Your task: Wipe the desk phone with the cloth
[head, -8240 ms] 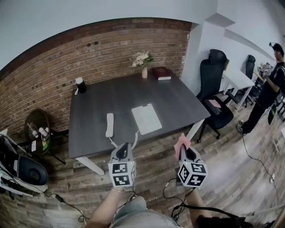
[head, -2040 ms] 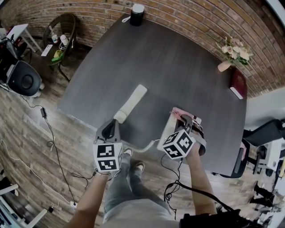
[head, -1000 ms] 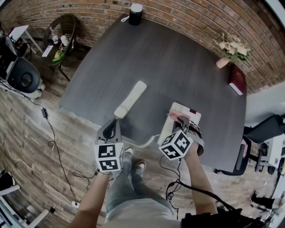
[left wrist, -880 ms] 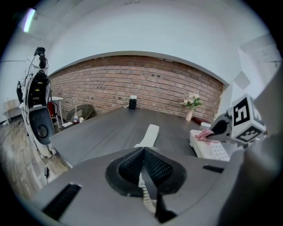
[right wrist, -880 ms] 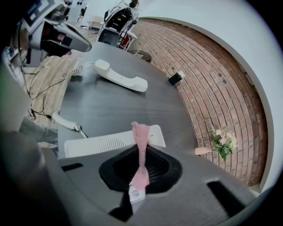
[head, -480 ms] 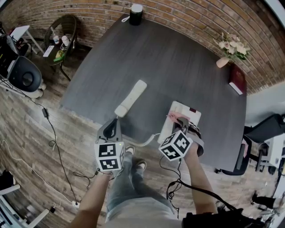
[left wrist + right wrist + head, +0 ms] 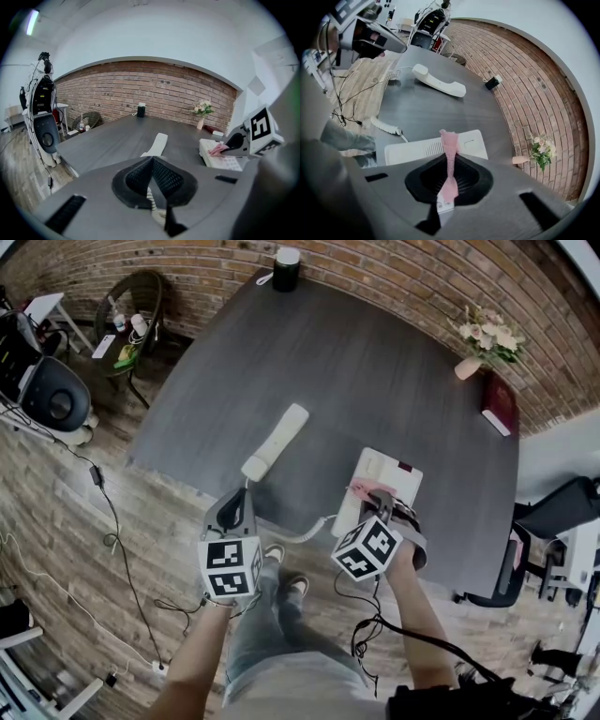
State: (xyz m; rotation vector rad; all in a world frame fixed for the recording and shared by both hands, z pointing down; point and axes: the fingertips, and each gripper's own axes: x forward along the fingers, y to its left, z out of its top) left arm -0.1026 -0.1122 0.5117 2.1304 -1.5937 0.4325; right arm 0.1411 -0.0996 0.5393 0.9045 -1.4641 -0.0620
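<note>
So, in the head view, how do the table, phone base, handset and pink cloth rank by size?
Largest to smallest:
1. table
2. phone base
3. handset, slimmer than the base
4. pink cloth, bunched up, only partly showing

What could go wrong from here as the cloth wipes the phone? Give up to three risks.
Only a narrow fold of the pink cloth sticks out of the right gripper, so its hard jaws could scrape the phone base.
The base lies near the front edge of the desk and the shut left gripper holds nothing, so a firm wipe might slide it.
The coiled cord loops past that edge to the handset; a shifted base could tug it.
</note>
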